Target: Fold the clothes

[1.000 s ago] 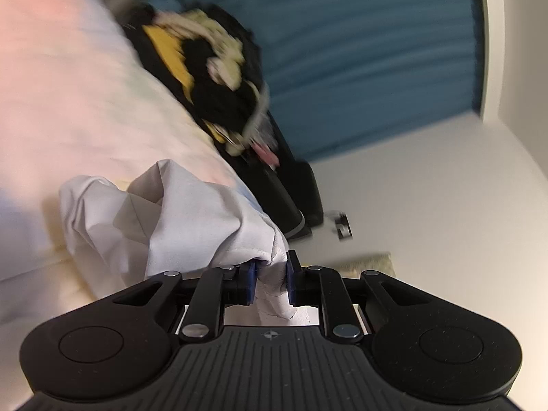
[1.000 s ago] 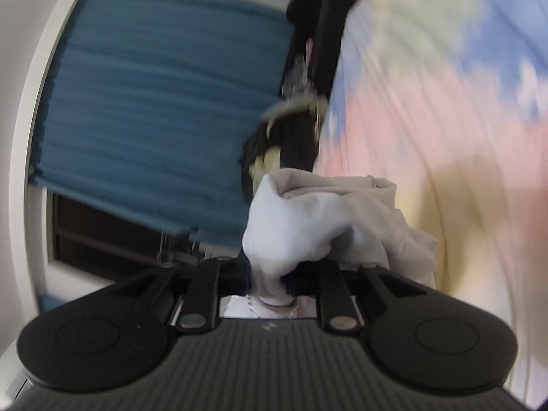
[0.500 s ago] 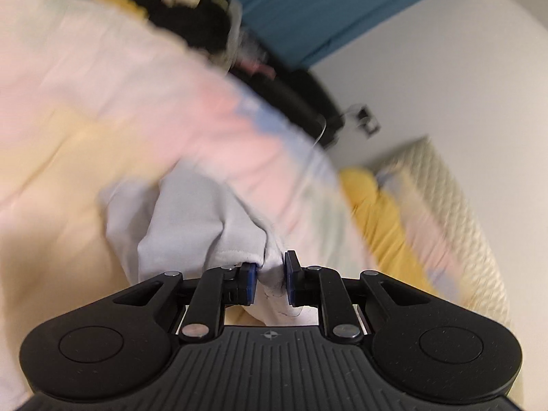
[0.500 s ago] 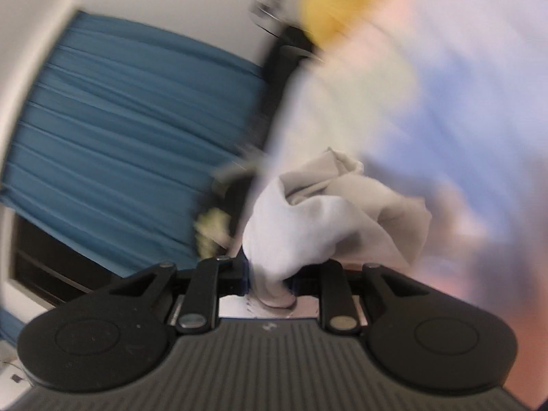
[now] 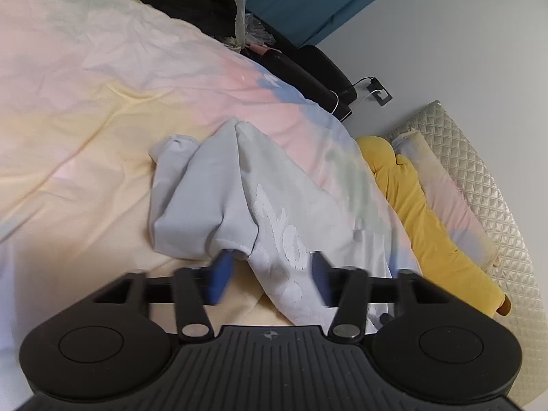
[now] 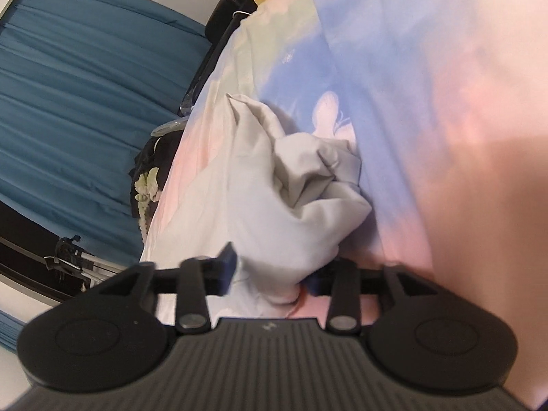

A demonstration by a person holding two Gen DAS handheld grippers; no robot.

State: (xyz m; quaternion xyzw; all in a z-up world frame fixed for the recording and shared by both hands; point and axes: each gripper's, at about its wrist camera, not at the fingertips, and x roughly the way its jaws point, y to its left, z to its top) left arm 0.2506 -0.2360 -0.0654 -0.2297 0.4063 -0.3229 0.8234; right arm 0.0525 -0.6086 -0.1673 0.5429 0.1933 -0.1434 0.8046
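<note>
My left tongs (image 5: 270, 275) stand released, jaws spread, with the pale blue-grey garment (image 5: 219, 202) lying bunched on the pastel duvet (image 5: 102, 78) just ahead and draping between the blue pads. My right tongs (image 6: 270, 274) are spread too, the same cloth (image 6: 274, 205) heaped between and beyond them. It looks light, limp and quick to crumple, the stitched white lettering (image 5: 291, 239) a little stiffer. I'd pinch a hemmed edge rather than the loose bulk
</note>
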